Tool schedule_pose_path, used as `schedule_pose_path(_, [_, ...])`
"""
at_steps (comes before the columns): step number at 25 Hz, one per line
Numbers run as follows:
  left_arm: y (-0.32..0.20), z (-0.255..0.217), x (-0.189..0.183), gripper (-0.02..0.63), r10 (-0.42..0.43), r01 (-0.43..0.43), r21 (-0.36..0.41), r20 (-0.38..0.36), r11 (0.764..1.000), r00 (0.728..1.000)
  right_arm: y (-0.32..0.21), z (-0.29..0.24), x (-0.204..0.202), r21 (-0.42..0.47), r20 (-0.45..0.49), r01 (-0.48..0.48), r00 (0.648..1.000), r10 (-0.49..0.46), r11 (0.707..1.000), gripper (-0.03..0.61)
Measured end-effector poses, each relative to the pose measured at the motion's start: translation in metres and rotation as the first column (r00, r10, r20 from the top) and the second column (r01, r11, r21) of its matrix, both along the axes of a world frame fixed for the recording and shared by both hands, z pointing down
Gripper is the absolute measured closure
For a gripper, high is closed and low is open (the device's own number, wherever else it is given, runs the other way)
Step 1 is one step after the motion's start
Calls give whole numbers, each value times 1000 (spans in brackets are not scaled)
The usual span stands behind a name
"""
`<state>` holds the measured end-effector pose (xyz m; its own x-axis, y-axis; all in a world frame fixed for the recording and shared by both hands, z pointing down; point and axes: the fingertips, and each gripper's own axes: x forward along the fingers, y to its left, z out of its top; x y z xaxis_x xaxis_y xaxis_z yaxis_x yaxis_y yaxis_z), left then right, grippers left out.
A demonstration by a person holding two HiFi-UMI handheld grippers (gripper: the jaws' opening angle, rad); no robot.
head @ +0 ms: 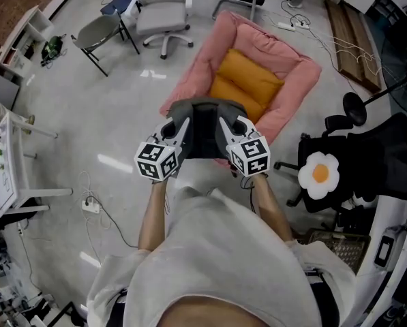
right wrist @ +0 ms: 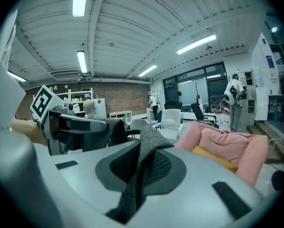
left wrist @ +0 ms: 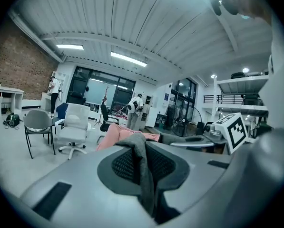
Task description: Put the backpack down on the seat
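Note:
A dark grey backpack (head: 203,131) hangs in front of me, over the near edge of the pink seat (head: 288,90) with its orange cushion (head: 247,80). My left gripper (head: 181,120) is shut on a grey fold of the backpack (left wrist: 142,160) at its left side. My right gripper (head: 225,121) is shut on another grey fold (right wrist: 144,156) at its right side. In the left gripper view the pink seat (left wrist: 118,134) lies just beyond the fabric. The right gripper view shows the seat (right wrist: 222,144) and cushion (right wrist: 213,158) to the right. The backpack's lower part is hidden behind the grippers.
A white office chair (head: 163,16) and a grey chair (head: 101,33) stand beyond the seat on the left. At the right is a black chair with an egg-shaped cushion (head: 319,172). A white table (head: 5,162) and floor cables (head: 94,206) are at the left.

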<state>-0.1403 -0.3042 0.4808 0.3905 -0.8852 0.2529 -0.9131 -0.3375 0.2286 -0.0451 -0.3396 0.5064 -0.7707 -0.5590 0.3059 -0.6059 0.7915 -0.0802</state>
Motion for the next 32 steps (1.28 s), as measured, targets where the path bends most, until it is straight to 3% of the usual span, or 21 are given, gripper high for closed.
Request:
schedule_pose_path(17, [-87,50,-1,571,109,-114,-98,-52,989,993,-73,48,4,-95,-56,-111,993,106,989,552])
schedule_pose_path(32, [-149,121,-12,571,191,-206,-227,-88,952,978,-130,117,-1,-220,-136,-215,973,189,951,552])
